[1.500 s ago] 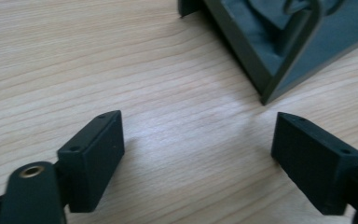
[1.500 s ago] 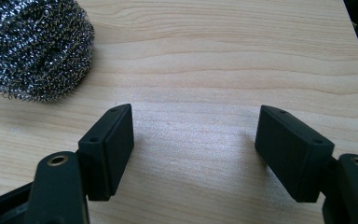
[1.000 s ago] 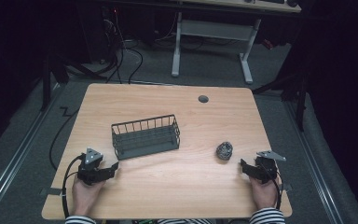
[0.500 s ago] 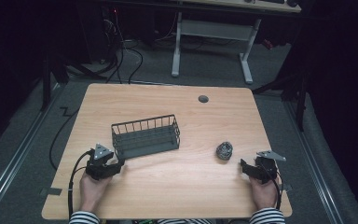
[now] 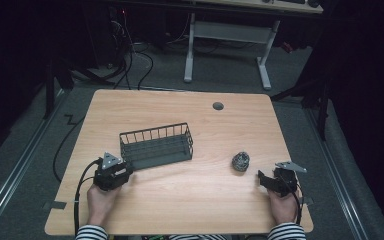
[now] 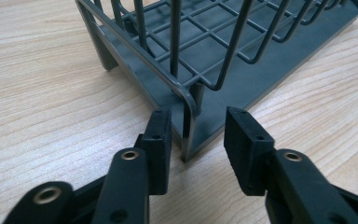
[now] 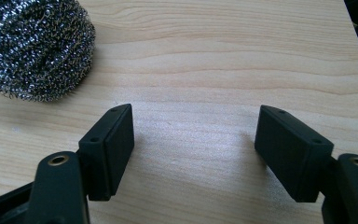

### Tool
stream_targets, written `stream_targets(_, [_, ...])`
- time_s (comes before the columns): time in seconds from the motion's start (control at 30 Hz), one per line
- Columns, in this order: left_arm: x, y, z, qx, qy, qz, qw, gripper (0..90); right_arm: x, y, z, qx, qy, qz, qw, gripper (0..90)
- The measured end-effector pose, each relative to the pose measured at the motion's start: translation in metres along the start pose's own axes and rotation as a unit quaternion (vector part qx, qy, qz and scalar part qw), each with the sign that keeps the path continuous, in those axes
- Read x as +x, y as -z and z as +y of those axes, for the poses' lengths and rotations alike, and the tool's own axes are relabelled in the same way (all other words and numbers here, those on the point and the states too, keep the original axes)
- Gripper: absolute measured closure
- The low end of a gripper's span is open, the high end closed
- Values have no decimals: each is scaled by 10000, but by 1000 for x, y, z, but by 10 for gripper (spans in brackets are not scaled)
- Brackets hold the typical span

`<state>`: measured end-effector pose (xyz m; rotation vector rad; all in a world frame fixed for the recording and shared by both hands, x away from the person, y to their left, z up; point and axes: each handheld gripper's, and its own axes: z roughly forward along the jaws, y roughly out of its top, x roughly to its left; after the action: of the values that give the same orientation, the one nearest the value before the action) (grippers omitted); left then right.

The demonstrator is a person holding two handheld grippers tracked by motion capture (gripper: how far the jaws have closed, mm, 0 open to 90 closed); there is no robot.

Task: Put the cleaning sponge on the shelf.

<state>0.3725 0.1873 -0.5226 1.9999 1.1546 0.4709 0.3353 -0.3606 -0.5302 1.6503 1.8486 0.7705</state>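
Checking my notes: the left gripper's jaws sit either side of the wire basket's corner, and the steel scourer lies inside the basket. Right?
Not quite. The scourer lies on the table beside the basket, as the high view shows. The left gripper does straddle the basket's corner.

Right gripper (image 7: 193, 149): jaws spread wide, nothing but bare wooden table (image 7: 223, 56) between them. Steel wool scrubber (image 7: 35, 46) lies ahead of the left jaw and off to its outer side, clear of the pad, not touching. Table edge runs just past the right jaw.
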Motion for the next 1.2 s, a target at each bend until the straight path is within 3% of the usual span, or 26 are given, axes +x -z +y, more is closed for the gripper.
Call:
stream_targets(0.37, [-1,1,1,-26,-33,-3,10000,729,0,0,0,-1,5,0,10000,286])
stream_targets(0.77, [-9,-2,5,-74,-221,-125,9997,851,0,0,0,1,1,2,10000,286])
stream_targets(1.2, [-20,-7,9,-99,-425,-300,9986,860,0,0,0,-1,4,6,10000,287])
